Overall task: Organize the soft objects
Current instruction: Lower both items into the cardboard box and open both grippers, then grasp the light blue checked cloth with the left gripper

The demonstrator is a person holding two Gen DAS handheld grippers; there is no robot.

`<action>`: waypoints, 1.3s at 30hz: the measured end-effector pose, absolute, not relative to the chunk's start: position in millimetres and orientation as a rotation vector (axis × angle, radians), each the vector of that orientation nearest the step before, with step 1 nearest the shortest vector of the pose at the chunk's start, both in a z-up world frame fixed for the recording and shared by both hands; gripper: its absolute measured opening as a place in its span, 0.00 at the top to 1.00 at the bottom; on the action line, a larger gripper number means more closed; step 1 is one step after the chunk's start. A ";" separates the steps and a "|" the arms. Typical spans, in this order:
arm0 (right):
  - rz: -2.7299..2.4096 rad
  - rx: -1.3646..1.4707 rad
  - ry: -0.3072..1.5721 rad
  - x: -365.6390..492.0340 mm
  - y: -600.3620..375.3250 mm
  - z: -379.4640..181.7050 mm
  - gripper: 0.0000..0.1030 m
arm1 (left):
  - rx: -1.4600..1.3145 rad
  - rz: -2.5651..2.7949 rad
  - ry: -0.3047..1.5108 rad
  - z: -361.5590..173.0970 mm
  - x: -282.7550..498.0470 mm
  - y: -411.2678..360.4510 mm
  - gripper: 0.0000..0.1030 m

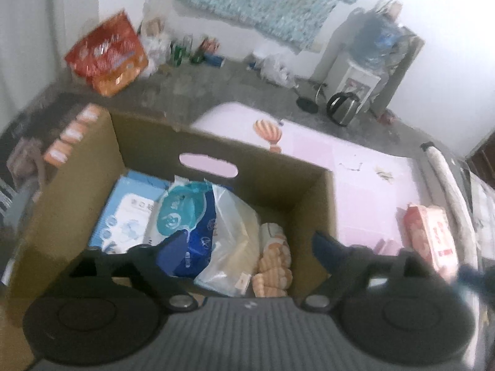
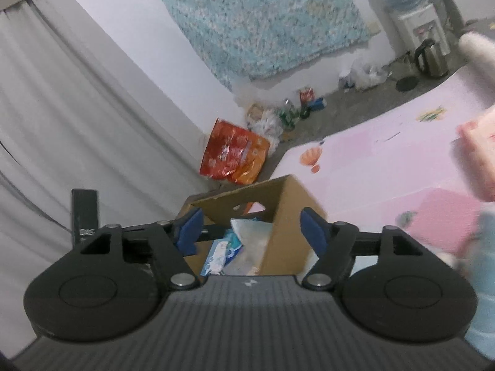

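An open cardboard box (image 1: 312, 204) stands on the pink mat (image 1: 368, 167). Inside lie a light-blue wipes pack (image 1: 123, 213), a blue-and-white pack (image 1: 188, 222), a clear plastic bag (image 1: 235, 238) and an orange striped cloth (image 1: 273, 256). My left gripper (image 1: 244, 247) hovers open over the box, nothing between its fingers. A pink-red tissue pack (image 1: 433, 235) lies on the mat right of the box. My right gripper (image 2: 250, 232) is open and empty, looking at the box (image 2: 287, 225) from its side. The pink pack (image 2: 476, 154) shows blurred at the right edge.
An orange-red snack bag (image 1: 105, 55) leans by the far wall with bottles (image 1: 182, 49) and white bags. A water dispenser (image 1: 365, 71) and a kettle (image 1: 343, 108) stand at the far right. A white roll (image 1: 448, 182) edges the mat. Grey curtains (image 2: 62, 123) hang at left.
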State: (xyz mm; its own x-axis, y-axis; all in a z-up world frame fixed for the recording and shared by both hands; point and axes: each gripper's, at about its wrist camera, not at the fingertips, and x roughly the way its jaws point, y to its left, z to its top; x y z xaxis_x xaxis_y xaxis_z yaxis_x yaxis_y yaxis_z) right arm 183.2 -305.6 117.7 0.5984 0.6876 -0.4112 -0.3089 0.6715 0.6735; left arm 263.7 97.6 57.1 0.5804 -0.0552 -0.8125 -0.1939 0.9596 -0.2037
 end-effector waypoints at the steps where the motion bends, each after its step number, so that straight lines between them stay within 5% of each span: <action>1: 0.603 0.591 0.702 174.5 -321.1 121.5 0.29 | -0.259 0.072 0.930 66.0 254.7 92.7 0.10; 17: 0.356 0.714 0.627 18.2 -510.4 87.7 0.20 | -0.076 -0.330 0.783 132.1 130.4 -20.9 0.00; 32: 0.292 0.706 0.685 9.0 -494.1 8.0 0.22 | 0.093 -0.560 0.953 57.3 172.6 -175.8 0.00; 39: 0.300 0.722 0.699 23.4 -497.8 -6.3 0.22 | 0.223 -0.507 1.034 5.0 209.7 -219.3 0.08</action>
State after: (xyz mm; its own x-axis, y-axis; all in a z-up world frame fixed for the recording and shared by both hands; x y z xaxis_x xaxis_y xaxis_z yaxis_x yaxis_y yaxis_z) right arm 23.4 -497.8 -6.3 0.7362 0.4779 -0.4791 -0.0176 0.7212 0.6925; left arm 209.7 -219.3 5.0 0.4095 -0.2954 -0.8632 0.5011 0.8634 -0.0578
